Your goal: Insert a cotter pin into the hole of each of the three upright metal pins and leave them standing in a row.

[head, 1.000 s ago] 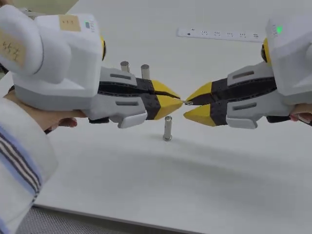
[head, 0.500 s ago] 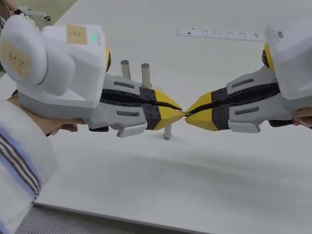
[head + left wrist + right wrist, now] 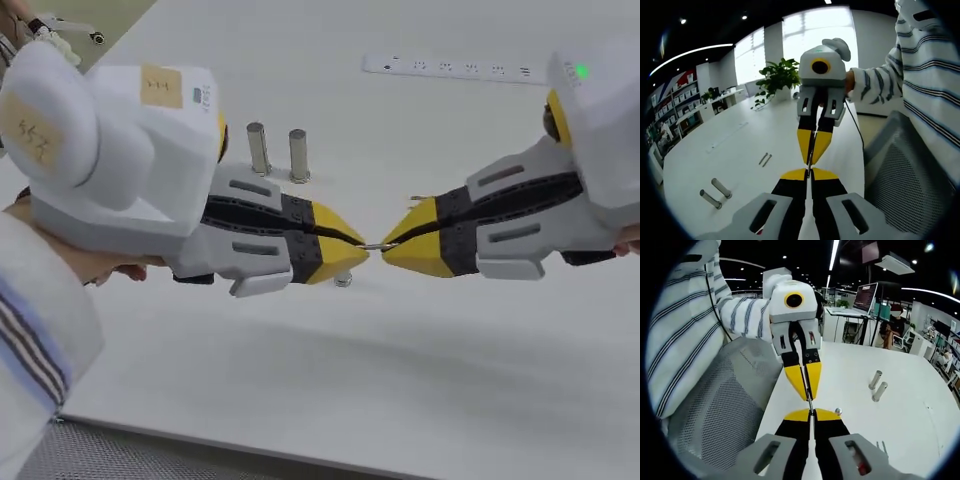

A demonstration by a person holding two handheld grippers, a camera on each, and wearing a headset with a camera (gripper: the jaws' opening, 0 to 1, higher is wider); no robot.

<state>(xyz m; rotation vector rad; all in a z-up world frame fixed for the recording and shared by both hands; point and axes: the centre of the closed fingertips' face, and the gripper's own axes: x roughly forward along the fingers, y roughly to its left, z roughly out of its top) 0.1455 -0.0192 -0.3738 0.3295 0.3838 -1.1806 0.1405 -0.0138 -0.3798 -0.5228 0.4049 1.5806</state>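
Metal pins (image 3: 298,155): two stood upright side by side at the back of the white bench (image 3: 300,380). The third pin (image 3: 343,281) stood nearer, with only its foot visible just under the gripper tips. The holes were too small to tell whether any was filled.
Cotter pin (image 3: 376,246): it was held in the air between the two sets of yellow tips, above the near pin and well clear of the bench.
Left gripper (image 3: 358,250): the jaws were closed, and by the look of it pinched one end of the cotter pin.
Right gripper (image 3: 390,246): the jaws were closed on the other end, tip to tip with the left.
Spare cotter pins (image 3: 765,159): a pair lay flat on the bench, apart from the upright pins.
Power strip (image 3: 455,70): it lay at the far edge, out of the way.
Step in hand: this looked like a hand-over or re-grip of the cotter pin before insertion, with the three insertions apparently not yet done.
Next move: one gripper would need to let go, so the other could line the cotter pin's legs up with the near pin's hole. The freed gripper would likely have to steady that pin so it did not topple.
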